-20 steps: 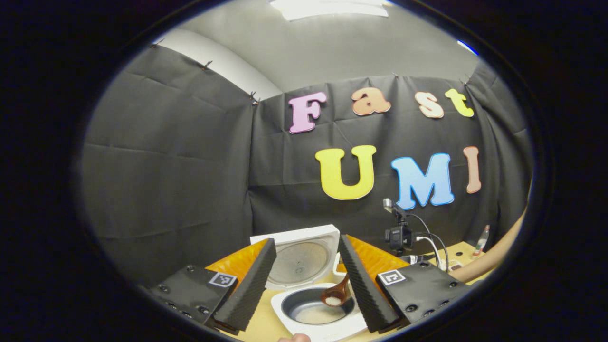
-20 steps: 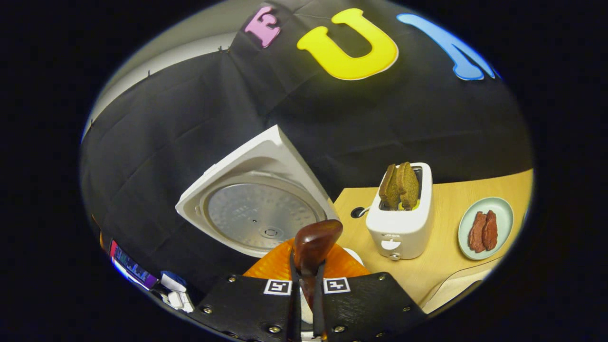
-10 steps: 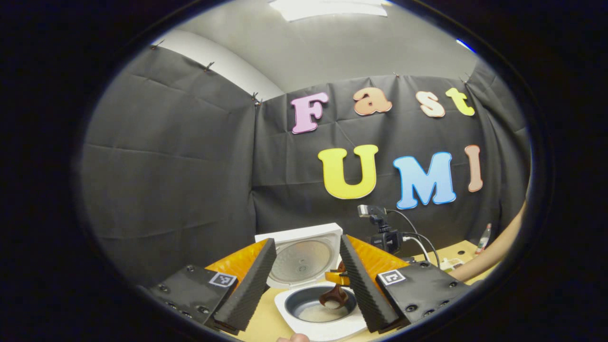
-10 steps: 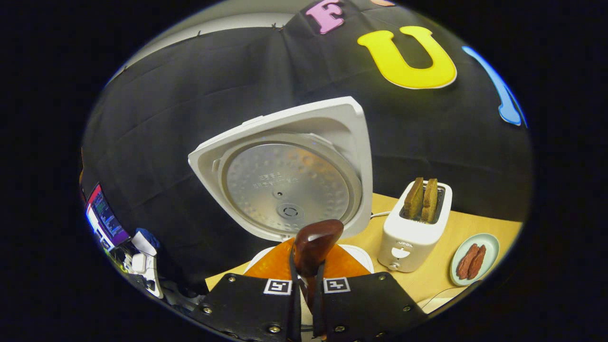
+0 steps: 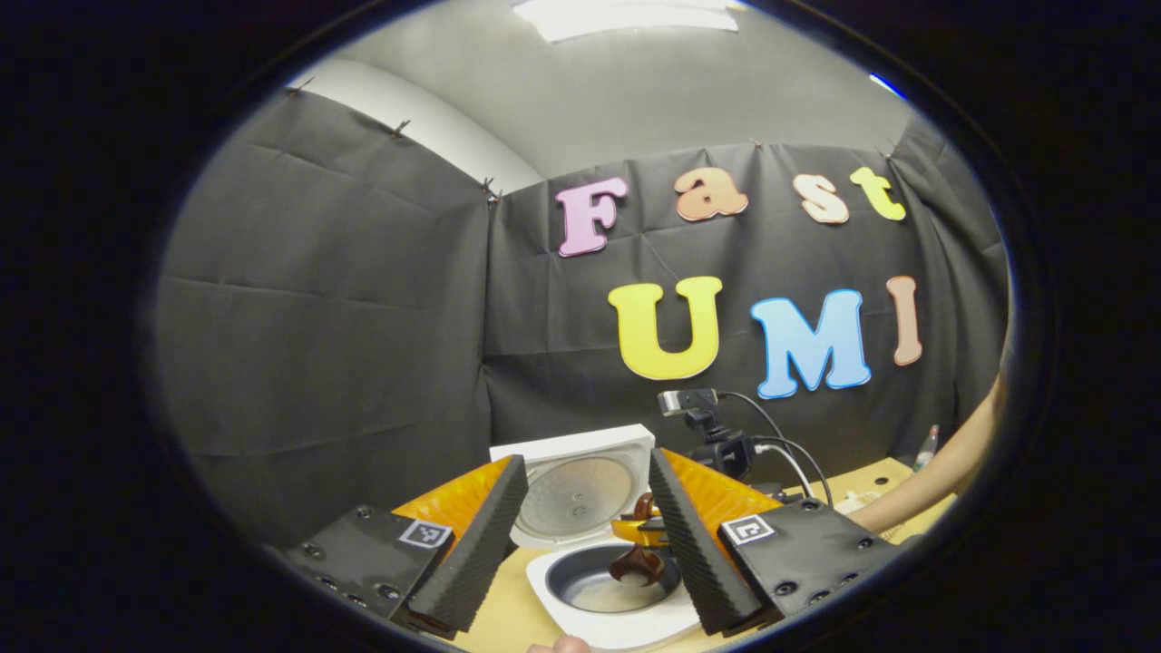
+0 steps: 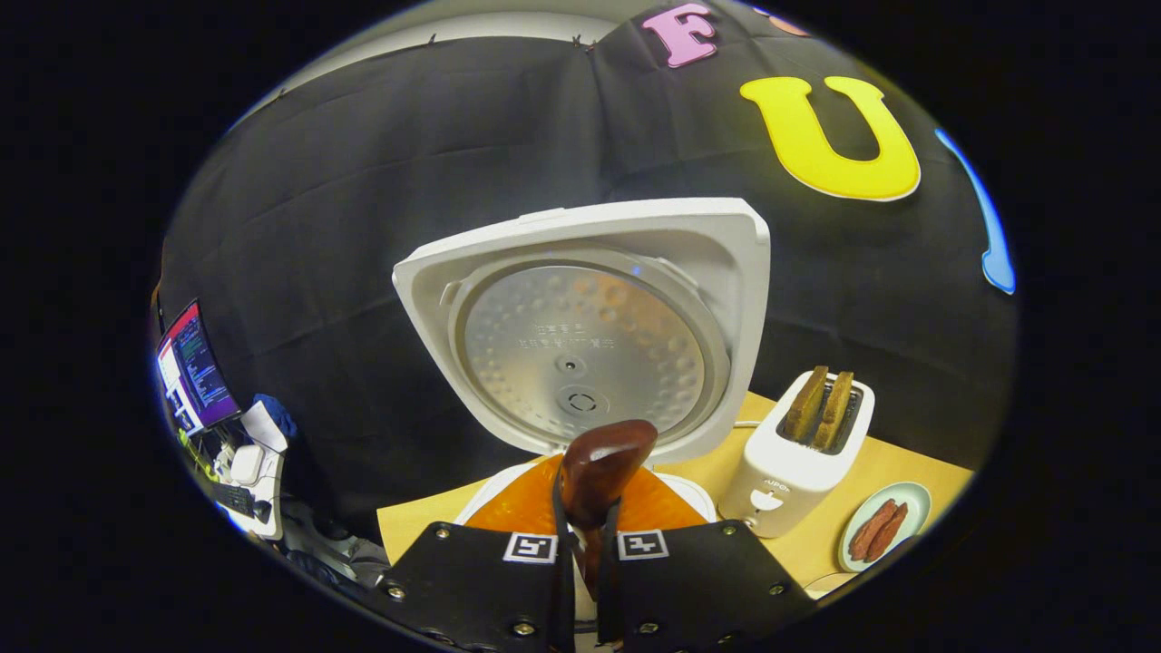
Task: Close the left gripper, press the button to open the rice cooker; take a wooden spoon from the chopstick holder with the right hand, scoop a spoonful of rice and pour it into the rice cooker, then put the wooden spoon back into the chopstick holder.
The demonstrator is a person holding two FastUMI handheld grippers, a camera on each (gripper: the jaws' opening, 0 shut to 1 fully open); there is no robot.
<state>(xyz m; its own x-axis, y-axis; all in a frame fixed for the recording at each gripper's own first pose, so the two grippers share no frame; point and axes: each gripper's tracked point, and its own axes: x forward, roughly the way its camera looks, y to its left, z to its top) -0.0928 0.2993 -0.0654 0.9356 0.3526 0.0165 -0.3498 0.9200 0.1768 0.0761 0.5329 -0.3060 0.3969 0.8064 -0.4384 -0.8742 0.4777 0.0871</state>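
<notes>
One landmark for all positions: the rice cooker (image 5: 617, 589), white, lid (image 6: 580, 331) swung fully up behind the inner pot (image 5: 603, 588), standing on the wooden table (image 6: 816, 535). A pale layer of rice lies in the bottom of the pot.

Right of the cooker in the right gripper view: white toaster (image 6: 798, 453) with two brown slices upright in its slots; farther right of that, a pale green plate (image 6: 884, 526) carrying two reddish strips.

Left gripper (image 5: 590, 535): fingers spread wide, nothing between them; the open cooker shows through the gap.

Right gripper (image 6: 580, 544): fingers drawn in narrow, both pressing on the handle of the wooden spoon (image 6: 599, 467). In the left gripper view the spoon (image 5: 639, 562) hangs over the right part of the pot, bowl tipped downward inside the rim. A bare forearm (image 5: 934, 472) reaches in from the right of the cooker.
</notes>
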